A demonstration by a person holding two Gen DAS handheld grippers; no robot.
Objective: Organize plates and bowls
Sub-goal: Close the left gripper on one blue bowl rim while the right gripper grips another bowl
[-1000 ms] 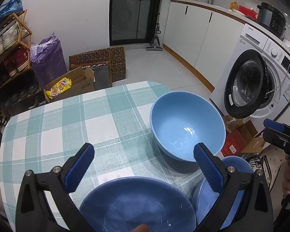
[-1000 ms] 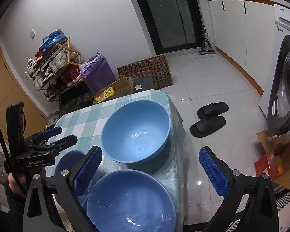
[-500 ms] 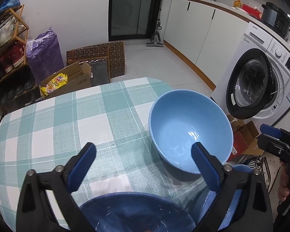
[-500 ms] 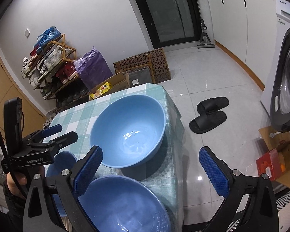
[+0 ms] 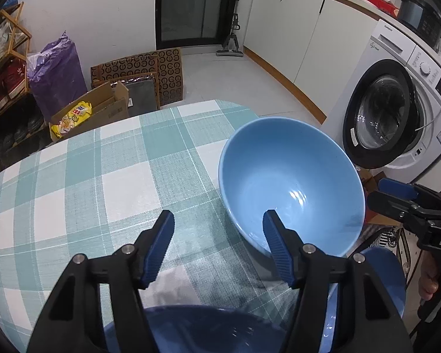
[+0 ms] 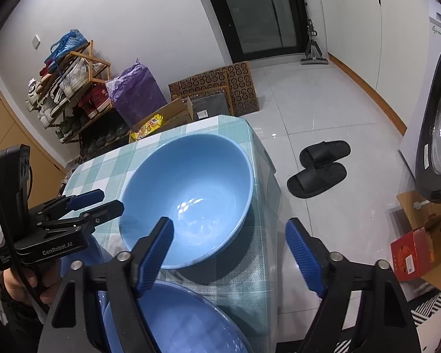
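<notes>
Left wrist view gives you the table [image 5: 73, 176] first, spread with a green and white checked cloth, and behind it the washing machine [image 5: 397, 111] on the floor to the right. On the cloth, toward the right edge, sits the big light blue bowl [image 5: 291, 188], upright and open side up; from the right wrist view that same bowl [image 6: 188, 197] lies near the table's far right corner, with a pair of black slippers [image 6: 320, 167] on the floor beyond it. Nearer to you are two darker blue dishes: one bowl [image 5: 197, 329] directly below your left gripper [image 5: 217, 247], and another blue dish [image 5: 388, 279] at the right edge, partly hidden by the tool. Your left gripper is spread partway with nothing between its fingers, the right fingertip lined up over the light bowl's near rim; whether it touches, you cannot tell. Your right gripper [image 6: 229, 253] is spread wider, also holding nothing, its left finger over the light bowl's near rim and a dark blue bowl [image 6: 176, 323] beneath it
</notes>
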